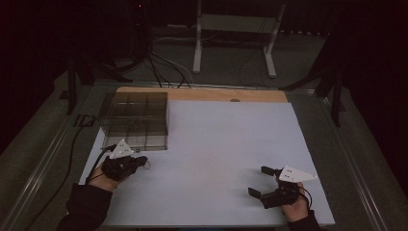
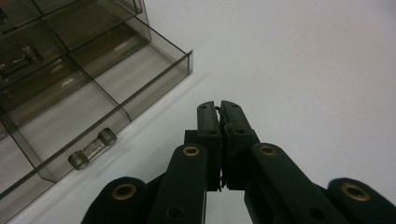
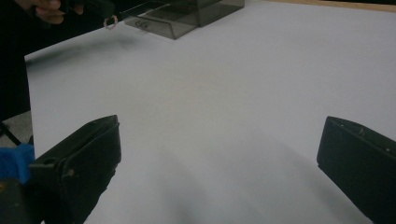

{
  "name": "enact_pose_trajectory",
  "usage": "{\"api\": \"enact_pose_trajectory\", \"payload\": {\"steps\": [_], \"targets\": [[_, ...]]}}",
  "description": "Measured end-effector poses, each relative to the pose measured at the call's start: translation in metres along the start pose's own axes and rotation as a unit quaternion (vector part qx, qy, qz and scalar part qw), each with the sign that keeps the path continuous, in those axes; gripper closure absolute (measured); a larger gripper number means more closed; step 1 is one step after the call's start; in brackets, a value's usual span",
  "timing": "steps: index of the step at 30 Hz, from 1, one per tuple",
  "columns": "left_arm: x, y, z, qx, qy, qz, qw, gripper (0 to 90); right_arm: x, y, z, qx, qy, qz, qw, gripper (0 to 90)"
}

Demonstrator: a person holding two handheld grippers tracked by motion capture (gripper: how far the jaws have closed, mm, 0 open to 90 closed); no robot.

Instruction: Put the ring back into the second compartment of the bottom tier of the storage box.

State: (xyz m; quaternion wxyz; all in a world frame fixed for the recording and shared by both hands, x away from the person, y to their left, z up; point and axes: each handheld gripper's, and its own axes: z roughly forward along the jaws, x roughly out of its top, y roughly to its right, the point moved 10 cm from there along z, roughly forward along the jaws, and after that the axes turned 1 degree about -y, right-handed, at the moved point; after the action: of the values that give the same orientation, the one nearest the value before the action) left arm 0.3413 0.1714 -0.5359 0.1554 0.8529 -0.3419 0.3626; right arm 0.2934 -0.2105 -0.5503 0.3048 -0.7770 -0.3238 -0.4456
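Observation:
A smoky clear compartment box [image 1: 134,120] stands at the far left of the white sheet [image 1: 216,139]. My left gripper [image 1: 143,161] hovers just in front of the box's near corner. In the left gripper view the left gripper [image 2: 220,111] has its jaws pressed together on a thin wire piece. The right gripper view shows that piece as a small ring [image 3: 110,22] hanging at the left gripper's tip, beside the box [image 3: 182,18]. A small glass tube with metal caps [image 2: 92,149] lies in the box's [image 2: 154,79] front compartment. My right gripper [image 1: 258,181] rests near the sheet's front right, its jaws wide apart [image 3: 219,144] with nothing between them.
Another capped tube [image 2: 18,60] lies in a compartment further back. A wooden strip [image 1: 202,94] runs along the sheet's far edge. Behind the table are cables [image 1: 159,67] and a white stand's legs [image 1: 197,57]. A metal rail [image 1: 43,163] borders the table's left side.

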Motion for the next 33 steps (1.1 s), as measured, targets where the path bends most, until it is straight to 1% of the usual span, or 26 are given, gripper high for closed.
{"api": "enact_pose_trajectory", "payload": {"steps": [2, 5, 13, 21, 22, 31, 33], "targets": [[0.002, -0.001, 0.0, 0.001, 0.002, 0.0, 1.0, 89.4, 0.001, -0.001, 0.0, 0.001, 0.001, -0.002, 1.0, 0.0], [0.004, -0.003, -0.001, 0.005, 0.006, -0.002, 1.0, 89.5, 0.0, 0.0, 0.0, 0.0, 0.001, 0.001, 1.0, 0.0], [0.009, -0.006, -0.003, 0.011, 0.012, -0.001, 0.9999, 89.4, 0.0, 0.0, 0.0, 0.0, 0.001, -0.002, 1.0, 0.0], [0.013, -0.01, -0.005, 0.013, 0.017, -0.005, 0.9998, 89.4, 0.001, 0.0, -0.001, 0.0, 0.003, 0.001, 1.0, 0.0], [0.015, -0.012, -0.005, 0.016, 0.02, -0.007, 0.9996, 89.4, 0.0, 0.0, 0.0, -0.001, 0.001, 0.001, 1.0, 0.0], [0.019, -0.014, -0.006, 0.021, 0.024, -0.005, 0.9995, 89.4, 0.001, 0.0, -0.001, 0.0, 0.002, 0.001, 1.0, 0.0], [0.02, -0.016, -0.007, 0.023, 0.027, -0.01, 0.9993, 89.4, 0.0, 0.0, 0.0, -0.001, 0.002, 0.001, 1.0, 0.0]]}}
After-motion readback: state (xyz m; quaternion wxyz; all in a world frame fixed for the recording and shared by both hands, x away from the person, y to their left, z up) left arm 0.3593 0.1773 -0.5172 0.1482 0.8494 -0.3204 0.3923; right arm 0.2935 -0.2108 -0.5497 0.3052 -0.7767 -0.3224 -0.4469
